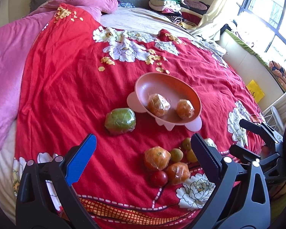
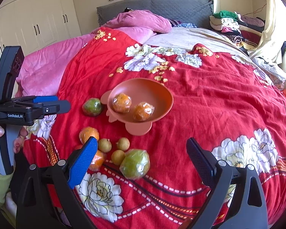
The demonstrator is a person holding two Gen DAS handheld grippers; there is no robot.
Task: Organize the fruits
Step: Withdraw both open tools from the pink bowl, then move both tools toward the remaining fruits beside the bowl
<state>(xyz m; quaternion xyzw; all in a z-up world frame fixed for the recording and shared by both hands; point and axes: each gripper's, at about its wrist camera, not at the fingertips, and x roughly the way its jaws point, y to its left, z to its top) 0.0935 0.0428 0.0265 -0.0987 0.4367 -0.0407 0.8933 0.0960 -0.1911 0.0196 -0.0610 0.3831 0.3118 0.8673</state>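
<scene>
Bedspread [image 2: 209,105], red floral, carries everything. Bowl [image 2: 162,93] sits mid-bed with two wrapped oranges [image 2: 122,100] inside. One green fruit [image 2: 92,106] lies just left of the bowl. Second green fruit [image 2: 135,164] lies between the spread jaws of the right gripper [image 2: 142,153], untouched. Left gripper [image 1: 143,148], jaws spread and empty; orange cluster [image 1: 157,158] and tomato [image 1: 158,178] lie between them.

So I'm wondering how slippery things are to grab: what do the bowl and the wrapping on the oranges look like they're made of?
The bowl looks like smooth matte plastic: even salmon-pink colour, soft sheen, moulded feet. The oranges in it seem wrapped in thin clear plastic film: crinkles and bright glints over the peel. Likely slick, though that can't be confirmed by sight.
</scene>
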